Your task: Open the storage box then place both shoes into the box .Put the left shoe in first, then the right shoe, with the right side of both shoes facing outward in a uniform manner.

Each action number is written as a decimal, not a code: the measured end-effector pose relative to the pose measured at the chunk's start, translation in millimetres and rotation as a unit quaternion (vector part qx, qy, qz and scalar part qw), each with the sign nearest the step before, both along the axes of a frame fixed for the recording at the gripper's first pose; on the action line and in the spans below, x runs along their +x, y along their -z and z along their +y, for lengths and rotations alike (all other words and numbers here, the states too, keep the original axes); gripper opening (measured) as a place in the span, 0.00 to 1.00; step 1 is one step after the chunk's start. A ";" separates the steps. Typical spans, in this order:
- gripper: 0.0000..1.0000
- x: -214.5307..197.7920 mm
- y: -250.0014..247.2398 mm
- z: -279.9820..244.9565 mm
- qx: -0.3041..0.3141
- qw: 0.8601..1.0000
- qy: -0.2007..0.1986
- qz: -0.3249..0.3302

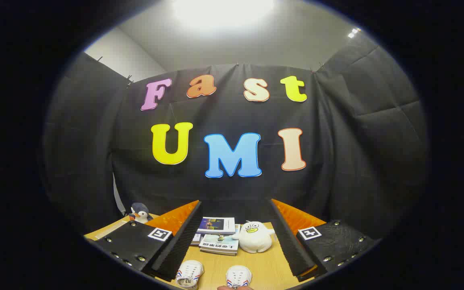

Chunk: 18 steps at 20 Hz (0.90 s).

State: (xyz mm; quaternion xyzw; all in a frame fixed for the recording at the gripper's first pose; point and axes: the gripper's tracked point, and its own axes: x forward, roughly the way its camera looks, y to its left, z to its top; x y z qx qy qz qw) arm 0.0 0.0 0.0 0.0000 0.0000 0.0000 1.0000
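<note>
The gripper [232,241] gapes wide and empty above two light, soft shoes [189,273], best pinched at the stiffer heel collar.

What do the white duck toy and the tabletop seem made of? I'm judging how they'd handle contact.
Duck toy: soft plush, by its rounded matte body. Table: wood or wood-look laminate, smooth with faint grain. The gripper is open, the toy between its fingers.

1. The gripper [236,241] holds its fingers wide apart, leaving an open lane of bare counter [216,266] between them.
2. Two white shoes [189,274] lie across the lane's near end.
3. Beyond, stacked books [218,235] and a white plush duck [254,237] block the far counter.
4. A penguin toy [139,212] stands beyond the left finger, seemingly clear of the lane.
</note>
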 end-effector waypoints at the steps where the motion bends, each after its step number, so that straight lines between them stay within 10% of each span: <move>1: 0.99 -0.4 -0.4 3.4 -0.003 1.000 -0.002 0.002; 18: 0.99 -32.2 -4.4 56.2 -0.016 1.000 0.020 0.001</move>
